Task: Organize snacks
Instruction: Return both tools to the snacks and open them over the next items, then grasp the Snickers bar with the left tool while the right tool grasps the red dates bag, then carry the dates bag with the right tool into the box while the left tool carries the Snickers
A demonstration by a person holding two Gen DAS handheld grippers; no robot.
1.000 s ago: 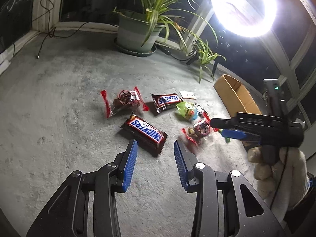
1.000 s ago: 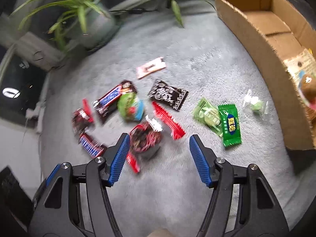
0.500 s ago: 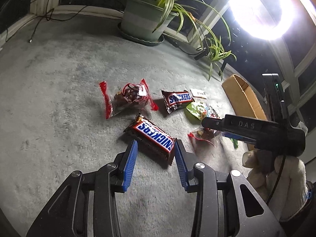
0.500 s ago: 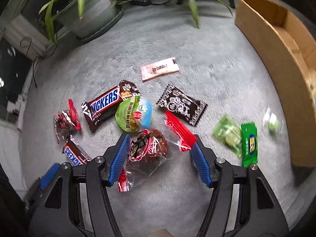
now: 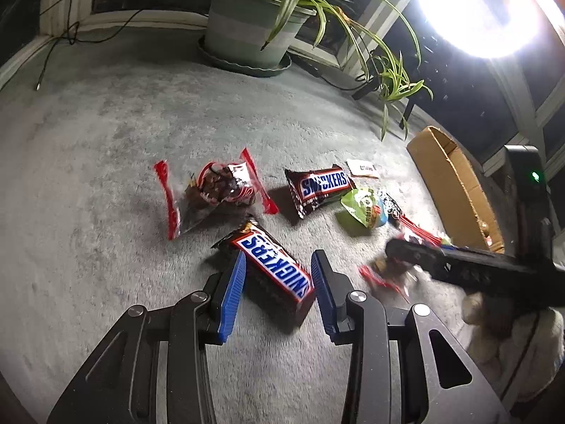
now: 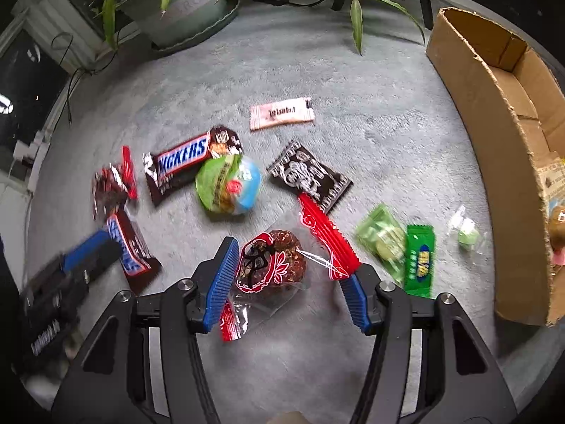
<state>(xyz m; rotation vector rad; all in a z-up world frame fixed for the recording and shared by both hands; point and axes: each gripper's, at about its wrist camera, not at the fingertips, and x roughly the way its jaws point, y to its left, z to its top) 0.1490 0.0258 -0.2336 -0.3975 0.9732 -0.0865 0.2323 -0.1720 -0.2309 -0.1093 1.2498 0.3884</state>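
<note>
Both grippers reach low over the grey carpet (image 5: pixel 106 141). The left gripper (image 5: pixel 277 291) straddles a brown Snickers bar with a blue logo (image 5: pixel 272 265), jaws parted. The right gripper (image 6: pixel 287 282), spread wide, brackets a clear red-edged packet holding a brown cake (image 6: pixel 272 268).

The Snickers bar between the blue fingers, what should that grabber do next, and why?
Probably squeeze shut. The left gripper is open with its jaws on either side of the near Snickers bar, which lies on the carpet. Once held, it could go to the cardboard box.
</note>
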